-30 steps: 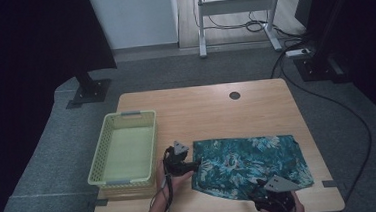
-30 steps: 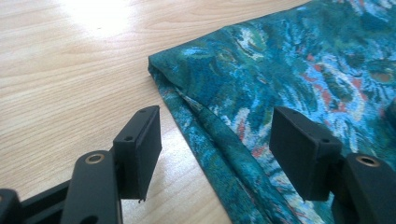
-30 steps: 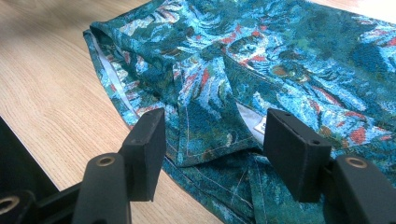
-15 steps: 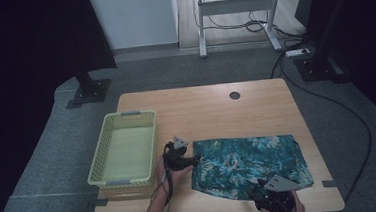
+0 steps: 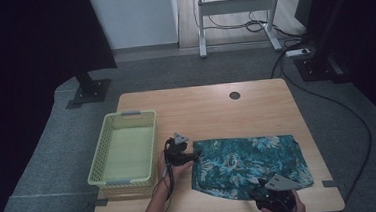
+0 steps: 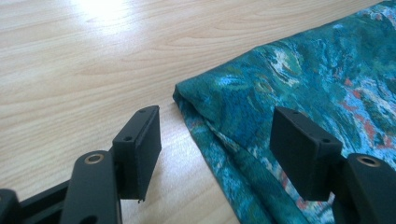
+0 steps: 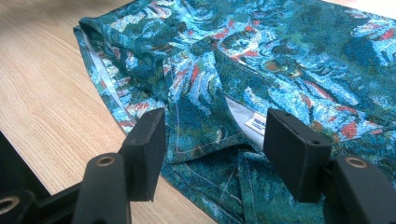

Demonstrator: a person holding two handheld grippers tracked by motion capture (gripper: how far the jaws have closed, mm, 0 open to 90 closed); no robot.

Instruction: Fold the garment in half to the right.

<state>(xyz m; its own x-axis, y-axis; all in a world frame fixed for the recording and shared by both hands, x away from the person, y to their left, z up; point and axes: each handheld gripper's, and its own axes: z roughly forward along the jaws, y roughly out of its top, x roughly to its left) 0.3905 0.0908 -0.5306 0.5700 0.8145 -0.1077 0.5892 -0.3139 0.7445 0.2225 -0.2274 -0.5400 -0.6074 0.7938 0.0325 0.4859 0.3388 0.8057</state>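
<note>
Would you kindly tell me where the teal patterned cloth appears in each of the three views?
High view: teal patterned cloth, table's near right.
Left gripper view: cloth's folded corner between the open jaws.
Right gripper view: rumpled near edge, with white label.
Shared landmark: wooden table.

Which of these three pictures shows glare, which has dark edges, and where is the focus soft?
Left gripper view: a bright glare patch on the wooden table at the top, far cloth slightly soft. High view: dim, with black surrounds left and right; the patterned teal garment is small and grainy. Right gripper view: evenly lit, print sharp, top left table corner blurred.
</note>
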